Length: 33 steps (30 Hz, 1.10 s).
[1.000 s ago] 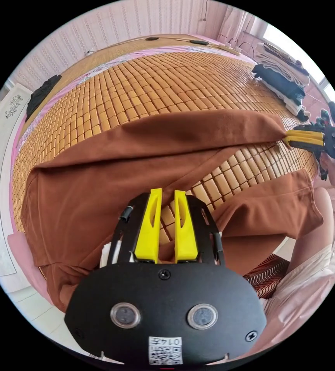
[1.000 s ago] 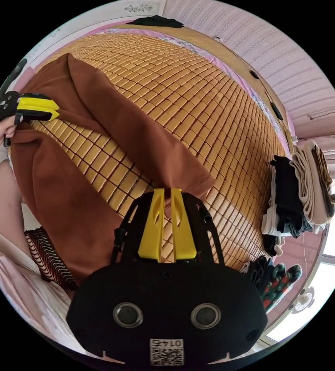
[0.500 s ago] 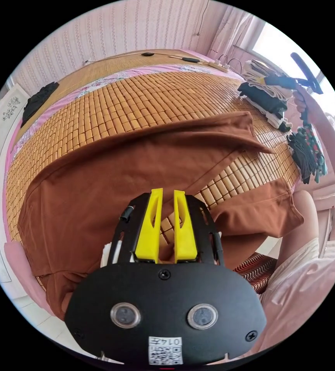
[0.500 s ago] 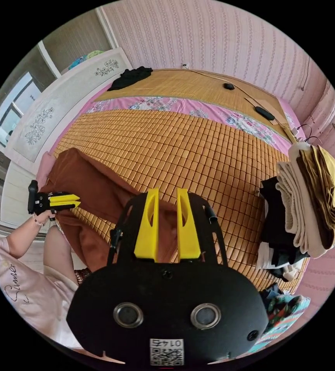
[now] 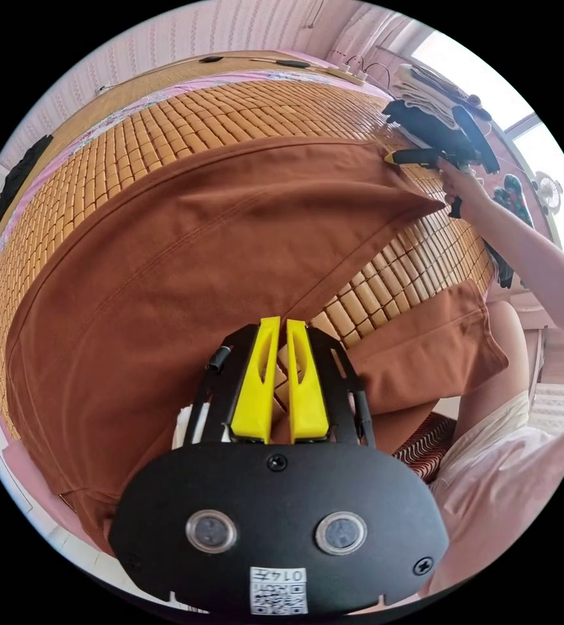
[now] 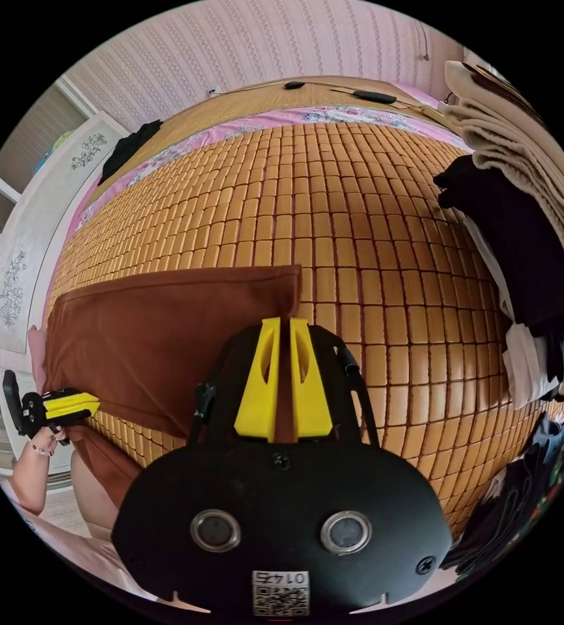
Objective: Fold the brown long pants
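Left gripper view: the left tongs [image 5: 279, 381] sit nearly closed, their yellow jaws narrow, pinching an edge of the brown long pants [image 5: 184, 260] near the crotch, though whether cloth is truly caught between both jaws I cannot tell. The pants lie spread on the bamboo mat [image 5: 184, 117] that covers the bed, one leg flat across the mat, the other hanging off the mat's near edge beside the person's leg. At the far leg's cuff, the right tongs [image 5: 407, 156] appear beside the stack of folded clothes [image 5: 435, 107].

In the right gripper view, the right tongs [image 6: 283, 377] are narrow, closed on the cuff. The risk, as I judge it: a thin pinch could slip, dropping the cuff, and the hanging leg could drag the pants off the mat.
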Each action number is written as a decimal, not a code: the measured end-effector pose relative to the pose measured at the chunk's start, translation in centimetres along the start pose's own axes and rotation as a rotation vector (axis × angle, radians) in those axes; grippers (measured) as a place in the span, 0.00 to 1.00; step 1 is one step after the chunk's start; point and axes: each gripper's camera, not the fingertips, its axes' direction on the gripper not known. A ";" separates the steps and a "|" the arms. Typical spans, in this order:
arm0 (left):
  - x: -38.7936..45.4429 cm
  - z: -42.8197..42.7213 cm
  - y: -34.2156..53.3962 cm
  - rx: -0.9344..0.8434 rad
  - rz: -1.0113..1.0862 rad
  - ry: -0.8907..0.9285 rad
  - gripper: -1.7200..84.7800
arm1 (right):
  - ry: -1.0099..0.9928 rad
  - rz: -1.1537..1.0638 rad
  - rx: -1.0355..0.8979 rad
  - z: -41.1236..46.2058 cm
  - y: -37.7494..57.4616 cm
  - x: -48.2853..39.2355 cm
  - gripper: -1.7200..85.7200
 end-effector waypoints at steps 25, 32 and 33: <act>7.7 -9.4 16.8 0.097 -0.115 -0.021 0.08 | -0.166 -0.068 -0.136 -6.8 28.2 6.5 0.15; 12.8 -12.1 18.9 0.171 0.003 -0.173 0.11 | -0.305 -0.073 -0.030 -8.4 29.0 8.5 0.03; 13.1 -12.6 19.2 0.189 0.021 -0.207 0.11 | -0.339 -0.108 0.021 -10.3 29.5 8.7 0.03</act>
